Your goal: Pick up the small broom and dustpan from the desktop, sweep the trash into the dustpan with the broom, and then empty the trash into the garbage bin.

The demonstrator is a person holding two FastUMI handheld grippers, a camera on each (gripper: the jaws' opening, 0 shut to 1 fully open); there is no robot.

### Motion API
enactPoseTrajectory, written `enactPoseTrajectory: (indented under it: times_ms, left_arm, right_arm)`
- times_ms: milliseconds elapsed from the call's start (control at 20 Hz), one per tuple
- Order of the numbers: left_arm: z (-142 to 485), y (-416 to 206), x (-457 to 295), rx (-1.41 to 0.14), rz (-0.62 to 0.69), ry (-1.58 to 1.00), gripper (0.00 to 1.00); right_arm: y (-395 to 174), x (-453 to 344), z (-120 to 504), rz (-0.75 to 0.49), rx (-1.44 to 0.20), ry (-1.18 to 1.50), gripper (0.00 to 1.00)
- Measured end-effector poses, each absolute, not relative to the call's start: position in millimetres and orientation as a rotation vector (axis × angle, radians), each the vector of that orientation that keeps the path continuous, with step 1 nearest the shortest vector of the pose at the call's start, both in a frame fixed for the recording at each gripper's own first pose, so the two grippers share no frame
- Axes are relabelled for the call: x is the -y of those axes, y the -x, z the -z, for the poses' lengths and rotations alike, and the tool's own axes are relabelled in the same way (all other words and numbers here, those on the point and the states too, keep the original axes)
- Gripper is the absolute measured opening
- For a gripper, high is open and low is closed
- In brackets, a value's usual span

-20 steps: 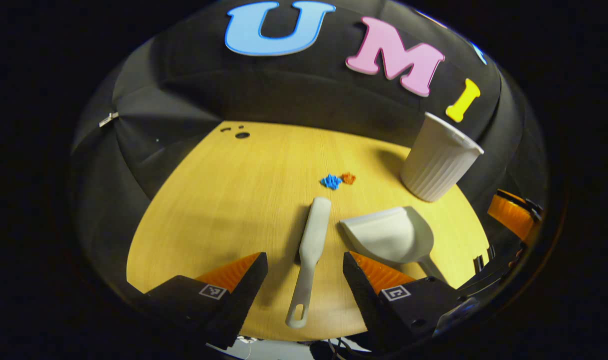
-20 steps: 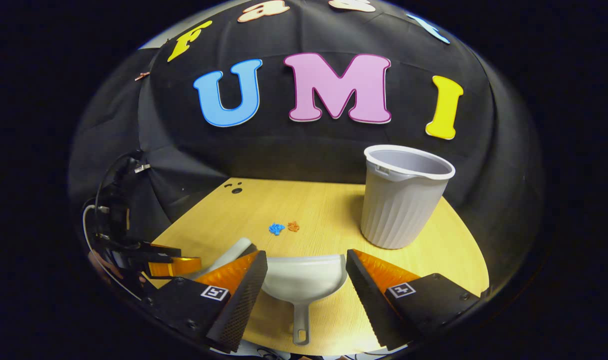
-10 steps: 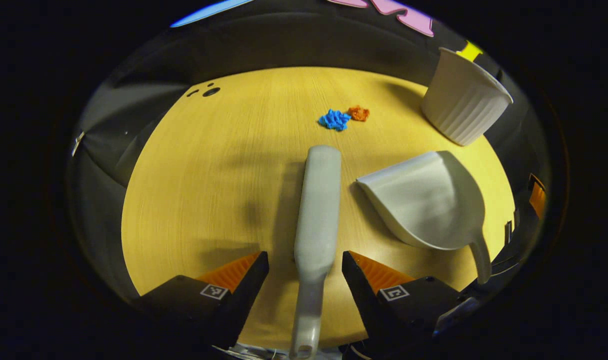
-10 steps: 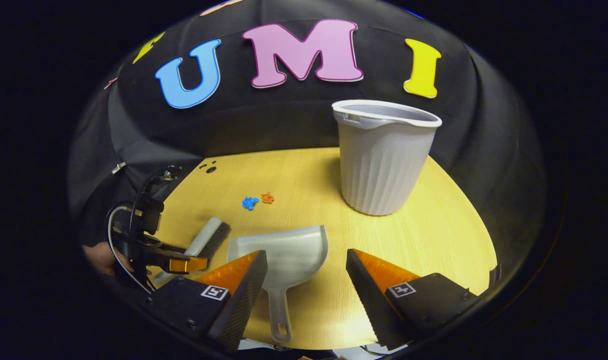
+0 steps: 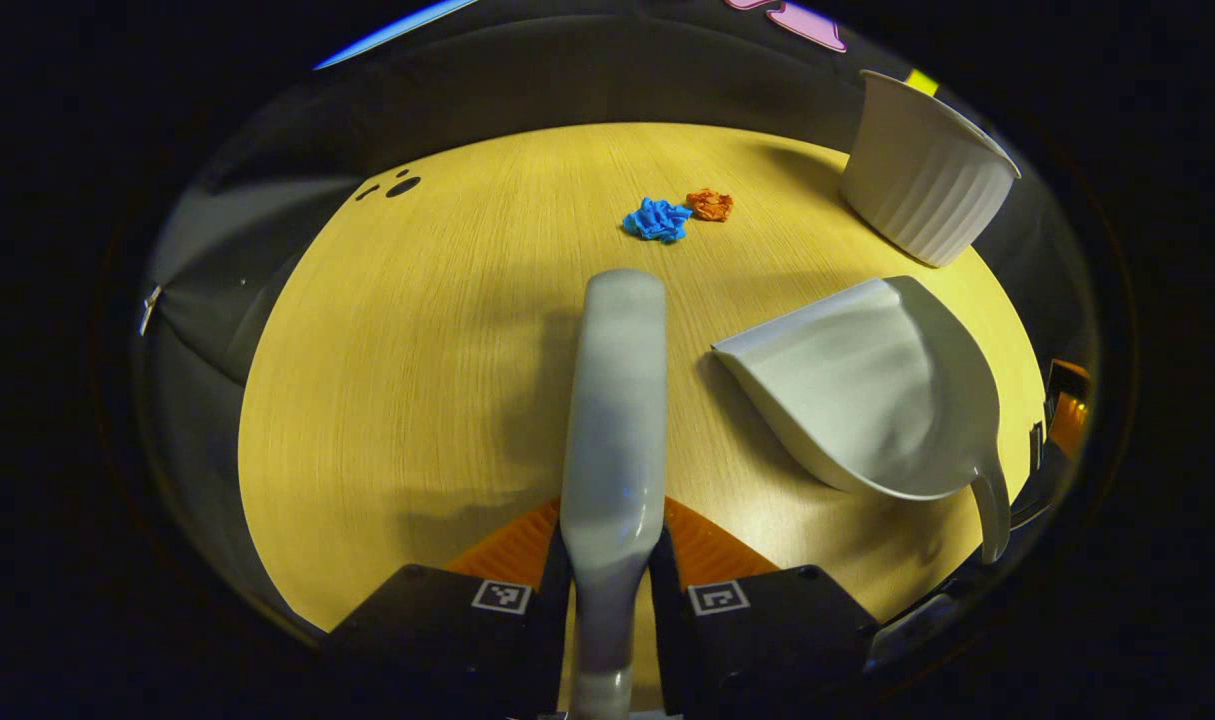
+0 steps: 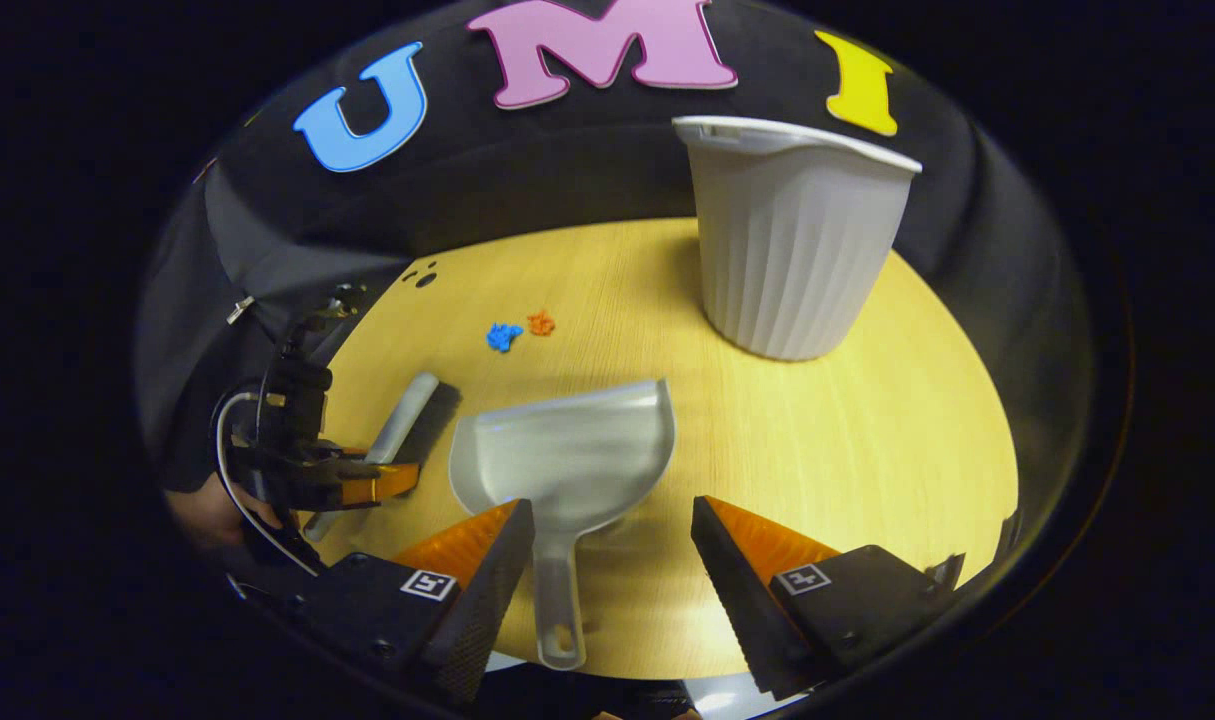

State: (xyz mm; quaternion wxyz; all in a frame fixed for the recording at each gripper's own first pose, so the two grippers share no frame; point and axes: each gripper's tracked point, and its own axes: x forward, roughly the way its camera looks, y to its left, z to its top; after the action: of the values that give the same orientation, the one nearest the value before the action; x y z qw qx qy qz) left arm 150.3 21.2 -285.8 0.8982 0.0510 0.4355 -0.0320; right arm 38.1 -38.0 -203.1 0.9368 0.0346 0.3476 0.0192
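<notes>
Grey plastic, the broom (image 5: 615, 400) in the left gripper view lies along the wooden desktop (image 5: 417, 350) with its handle clamped between the fingers of the left gripper (image 5: 607, 590), its end cut off below; beyond its head lie blue trash (image 5: 656, 219) and orange trash (image 5: 710, 204), the dustpan (image 5: 867, 390) beside it holds nothing, and the garbage bin (image 5: 924, 190) at the far right edge hides its inside. In the right gripper view the right gripper (image 6: 612, 560) hangs spread wide over the dustpan's (image 6: 567, 455) handle without touching it, while the garbage bin (image 6: 792, 235) stands upright near the far edge, its contents hidden.
</notes>
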Motion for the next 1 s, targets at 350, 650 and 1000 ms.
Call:
enactPoseTrajectory:
  times_ms: [350,650,1000]
  left_arm:
    - [275,-139,-20,-0.779,0.094,0.025,0.30]
    - [230,-102,-29,-0.652,0.088,0.069,0.29]
    - [209,-57,-46,-0.605,0.034,0.095,0.28]
  right_arm:
    - [-30,37,199,-0.026,-0.759,-0.148,0.99]
    - [-10,20,226,-0.040,-0.888,-0.049,0.99]
    - [-24,8,284,0.019,-0.985,-0.002,0.99]
